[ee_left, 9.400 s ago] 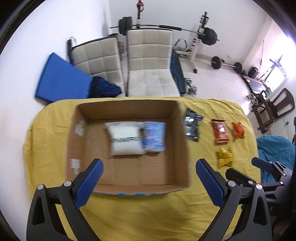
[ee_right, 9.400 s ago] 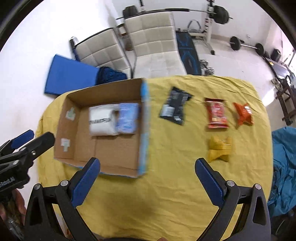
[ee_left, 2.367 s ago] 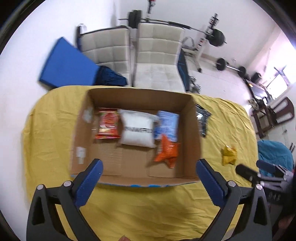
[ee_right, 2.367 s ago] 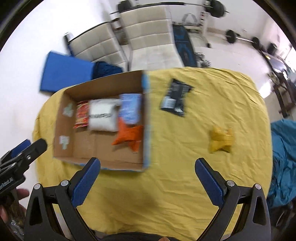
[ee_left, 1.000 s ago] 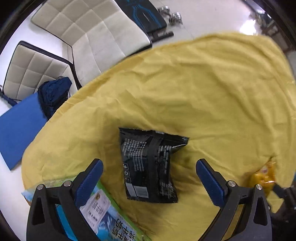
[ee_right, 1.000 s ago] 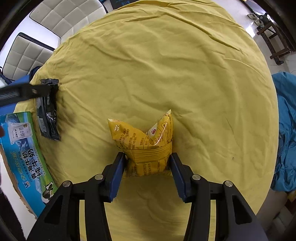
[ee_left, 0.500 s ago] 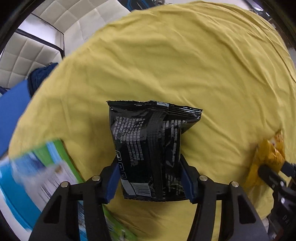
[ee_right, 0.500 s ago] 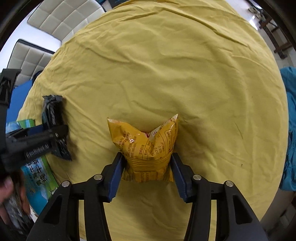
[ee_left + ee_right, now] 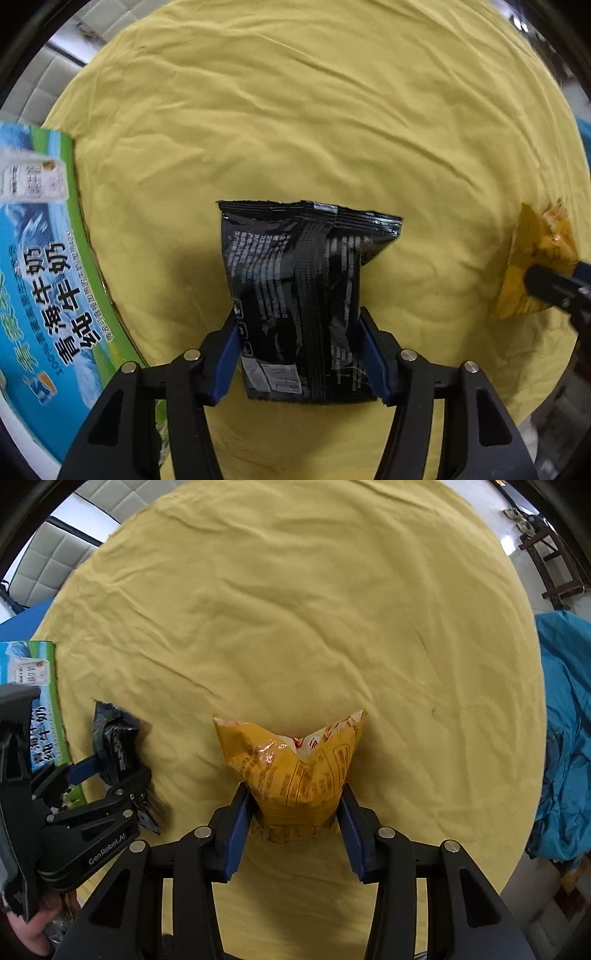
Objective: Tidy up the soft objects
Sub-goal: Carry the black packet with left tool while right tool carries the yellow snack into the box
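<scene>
Gripping both remaining packets at once: the left hand-held gripper [image 9: 301,356] pinches the black packet [image 9: 299,291], the right hand-held gripper [image 9: 293,832] pinches the yellow packet [image 9: 295,771], both over the yellow tabletop [image 9: 295,609]. Next, carry them left to the box [image 9: 40,266].

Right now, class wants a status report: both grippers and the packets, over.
Left gripper shut on black packet. Right gripper shut on yellow packet. Box left of them.

Both grippers point forward side by side: the left gripper [image 9: 301,354] and right gripper [image 9: 293,825] each have fingers clamped on a packet.
</scene>
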A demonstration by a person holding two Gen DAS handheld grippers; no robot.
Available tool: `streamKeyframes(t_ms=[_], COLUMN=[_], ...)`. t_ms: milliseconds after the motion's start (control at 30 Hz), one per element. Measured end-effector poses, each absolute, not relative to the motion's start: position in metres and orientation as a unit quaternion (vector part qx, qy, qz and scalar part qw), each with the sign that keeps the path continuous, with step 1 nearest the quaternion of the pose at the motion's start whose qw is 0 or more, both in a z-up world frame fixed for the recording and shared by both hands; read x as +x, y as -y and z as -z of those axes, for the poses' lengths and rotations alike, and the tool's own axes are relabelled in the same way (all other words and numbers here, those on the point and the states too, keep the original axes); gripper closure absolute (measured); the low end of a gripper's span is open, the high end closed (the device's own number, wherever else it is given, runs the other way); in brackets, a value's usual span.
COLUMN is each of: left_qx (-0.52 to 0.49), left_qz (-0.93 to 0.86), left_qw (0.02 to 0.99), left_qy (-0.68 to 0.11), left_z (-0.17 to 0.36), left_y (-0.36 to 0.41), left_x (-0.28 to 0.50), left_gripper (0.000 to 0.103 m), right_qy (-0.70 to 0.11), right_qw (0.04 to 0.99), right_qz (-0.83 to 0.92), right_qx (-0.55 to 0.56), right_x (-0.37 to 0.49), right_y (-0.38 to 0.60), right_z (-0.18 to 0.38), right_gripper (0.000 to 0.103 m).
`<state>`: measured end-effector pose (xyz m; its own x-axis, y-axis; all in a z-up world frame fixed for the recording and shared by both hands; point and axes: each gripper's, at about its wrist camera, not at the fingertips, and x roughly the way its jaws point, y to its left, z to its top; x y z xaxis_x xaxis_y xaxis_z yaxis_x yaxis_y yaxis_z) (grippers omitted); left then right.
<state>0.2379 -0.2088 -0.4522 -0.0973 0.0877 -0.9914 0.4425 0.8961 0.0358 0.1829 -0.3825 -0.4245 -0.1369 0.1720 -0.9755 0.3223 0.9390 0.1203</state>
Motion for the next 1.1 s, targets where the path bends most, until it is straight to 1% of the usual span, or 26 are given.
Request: streamKeyframes(t_ms=[233, 333, 367, 500, 600, 800, 967, 1100], left_qx=[0.178, 0.175, 0.176, 0.17, 0.158, 0.137, 0.119, 0.103], left_qz=[0.14, 0.139, 0.138, 0.133, 0.138, 0.143, 0.154, 0.164], left_qw=[0.653, 0.655, 0.657, 0.674, 0.681, 0.713, 0.736, 0.753], left_qy=[-0.723, -0.721, -0.72, -0.706, -0.701, -0.673, -0.649, -0.629], left_z=[0.446, 0.442, 0.438, 0.427, 0.418, 0.377, 0.335, 0.297], left_y=[0.197, 0.2, 0.19, 0.184, 0.182, 0.176, 0.159, 0.142], left_x=[0.236, 0.23, 0.225, 0.214, 0.212, 0.2, 0.189, 0.178], left_gripper=[0.045, 0.047, 0.048, 0.048, 0.049, 0.049, 0.049, 0.049], right_qy=[-0.742, -0.741, -0.74, -0.734, -0.728, -0.708, -0.69, -0.673], right_qw=[0.648, 0.652, 0.653, 0.661, 0.67, 0.69, 0.709, 0.726], right_qz=[0.086, 0.096, 0.098, 0.098, 0.094, 0.085, 0.075, 0.067], right_qx=[0.147, 0.13, 0.128, 0.118, 0.113, 0.121, 0.124, 0.126], right_x=[0.185, 0.198, 0.198, 0.194, 0.183, 0.166, 0.154, 0.146], right_y=[0.37, 0.354, 0.351, 0.326, 0.32, 0.324, 0.32, 0.313], right_z=[0.434, 0.436, 0.437, 0.439, 0.428, 0.394, 0.361, 0.323], right_gripper=[0.05, 0.05, 0.051, 0.058, 0.059, 0.06, 0.06, 0.06])
